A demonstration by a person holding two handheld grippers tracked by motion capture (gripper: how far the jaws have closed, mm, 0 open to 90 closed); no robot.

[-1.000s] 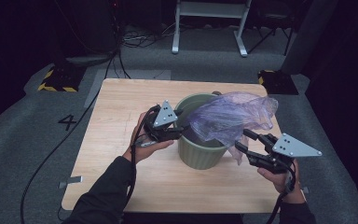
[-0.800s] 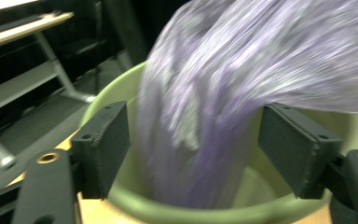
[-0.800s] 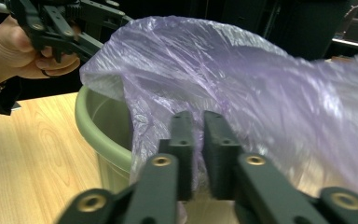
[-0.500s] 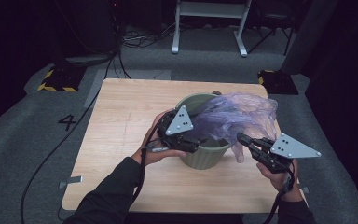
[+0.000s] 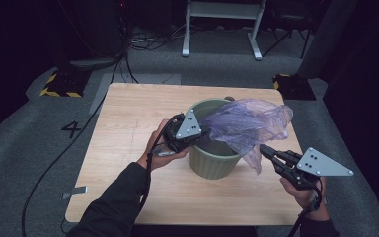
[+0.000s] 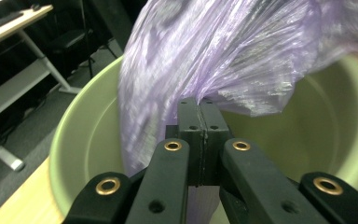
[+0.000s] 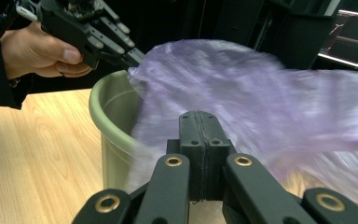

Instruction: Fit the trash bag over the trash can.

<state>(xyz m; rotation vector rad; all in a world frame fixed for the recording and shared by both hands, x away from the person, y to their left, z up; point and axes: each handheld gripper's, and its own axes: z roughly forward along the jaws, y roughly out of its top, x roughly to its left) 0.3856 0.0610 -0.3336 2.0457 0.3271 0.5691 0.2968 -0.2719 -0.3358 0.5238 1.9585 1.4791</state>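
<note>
Purple, thin plastic bag [image 5: 246, 124] draped over the far and right side of a green bucket [image 5: 212, 163], spilling past the rim toward the right and hanging down the bucket's outer wall. Stands on a pale wooden table [image 5: 123, 118], right of the table's middle. Part of the film dips into the bucket's mouth, seen up close in the left gripper view [image 6: 223, 56] against the green inner wall [image 6: 88, 140].

Left gripper [image 5: 200, 134] held at the bucket's near-left rim, pointing in over the opening; jaws pressed together after just closing, with an edge of the bag caught between their tips. Left hand [image 5: 158, 150] wrapped round the gripper body, dark sleeve [image 5: 118, 202] coming in from the bottom edge.

Right gripper [image 5: 265, 150] held to the right of the bucket, tips at the hanging lower fold of the bag; jaws pressed together, bag film lying right at the tips, pinch itself hard to confirm through the blur. Seen from the right gripper view: purple film [image 7: 242, 98] spread across, bucket rim [image 7: 103, 116] at left, left gripper [image 7: 133, 58] beyond.
</note>
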